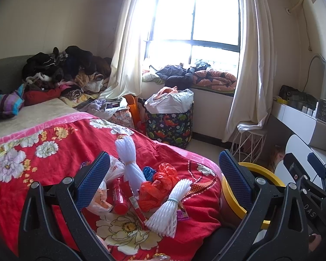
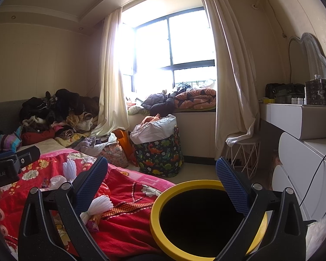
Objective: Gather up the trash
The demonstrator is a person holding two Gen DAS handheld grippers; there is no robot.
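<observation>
Trash lies on the red floral blanket [image 1: 32, 158]: two white foam nets [image 1: 128, 158] [image 1: 169, 206], a red plastic bag [image 1: 160, 184], a red bottle [image 1: 119, 198], a white plastic bag [image 1: 100, 200] and a blue scrap [image 1: 148, 171]. My left gripper [image 1: 163, 178] hangs open just above this pile, with nothing between its fingers. A yellow-rimmed black bin [image 2: 197, 219] stands beside the bed. My right gripper [image 2: 163, 189] is open over the bin's rim and holds nothing. One foam net [image 2: 97, 208] shows by its left finger.
A dinosaur-print basket [image 1: 171, 124] full of laundry stands under the window. Clothes are piled at the bed's head [image 1: 63, 71] and on the window seat [image 1: 197, 76]. A white wire stool [image 1: 247, 143] and a white dresser [image 2: 302, 148] line the right side.
</observation>
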